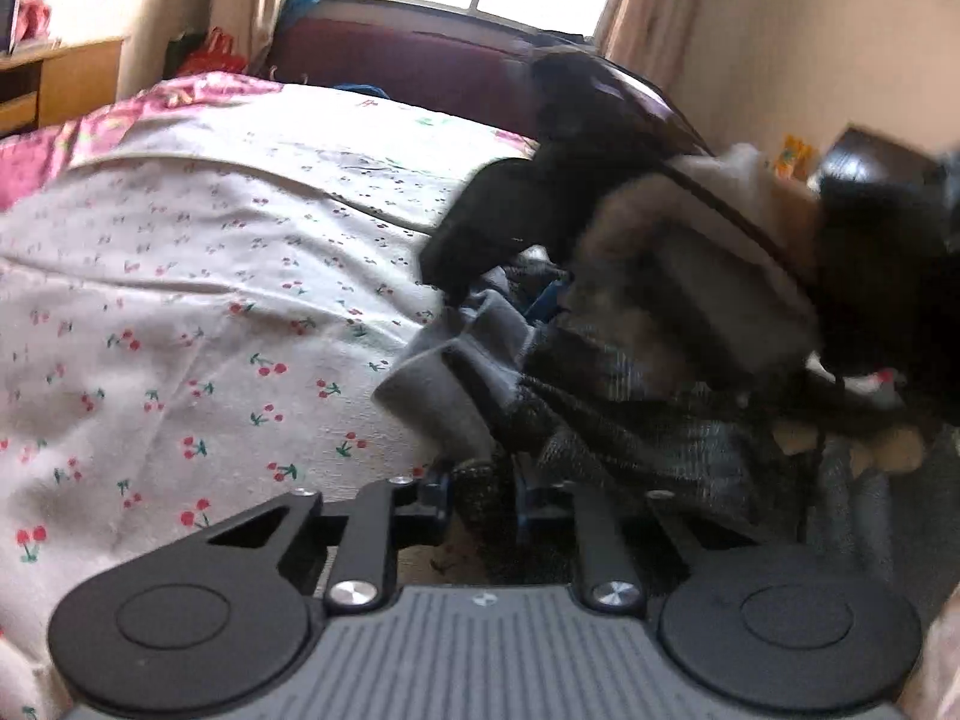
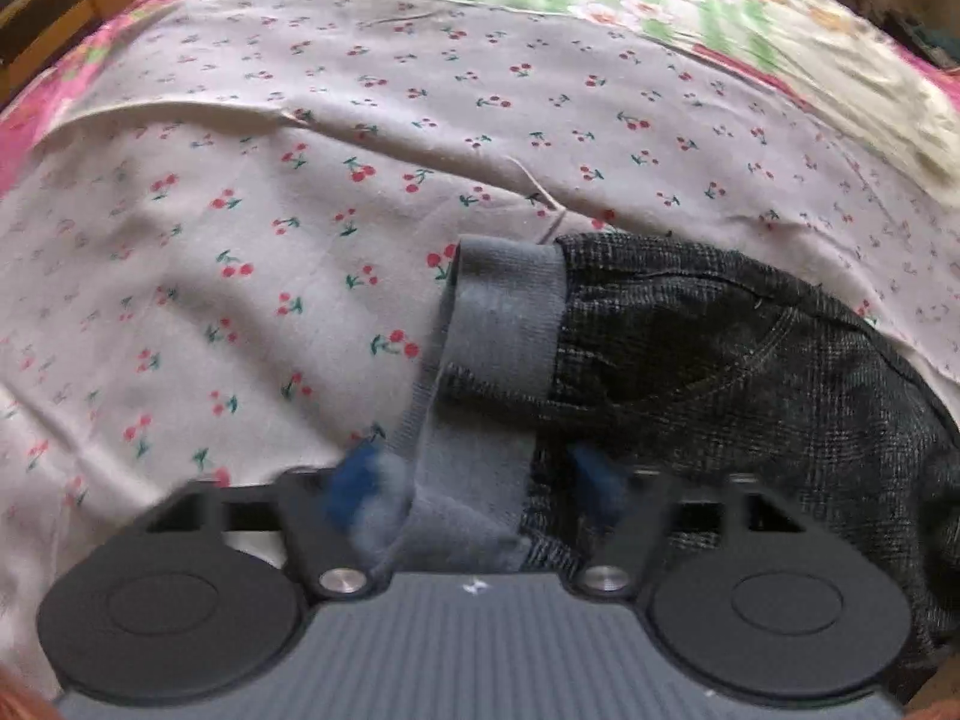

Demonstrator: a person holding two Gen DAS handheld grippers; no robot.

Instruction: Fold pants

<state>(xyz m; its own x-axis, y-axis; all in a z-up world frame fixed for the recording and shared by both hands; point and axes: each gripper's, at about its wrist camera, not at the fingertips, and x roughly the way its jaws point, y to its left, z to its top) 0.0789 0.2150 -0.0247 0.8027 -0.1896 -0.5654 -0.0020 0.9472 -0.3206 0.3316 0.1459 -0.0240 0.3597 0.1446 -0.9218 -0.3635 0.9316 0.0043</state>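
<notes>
The pants (image 1: 600,408) are dark grey checked fabric with a plain grey waistband (image 2: 510,324), lying on a cherry-print bedsheet (image 1: 198,300). My left gripper (image 1: 480,492) is shut on a fold of the dark fabric at the near edge. In the left wrist view the other gripper (image 1: 474,228) and the person's furry sleeve reach down onto the pants. In the right wrist view my right gripper (image 2: 474,480) has its blue pads (image 2: 354,486) set wide on either side of the waistband, with the cloth lying between them.
The bed's dark red headboard (image 1: 390,60) stands under a bright window with curtains. A wooden desk (image 1: 60,78) is at the far left. A pink floral cover (image 2: 690,6) lies at the sheet's far edge. A beige wall is on the right.
</notes>
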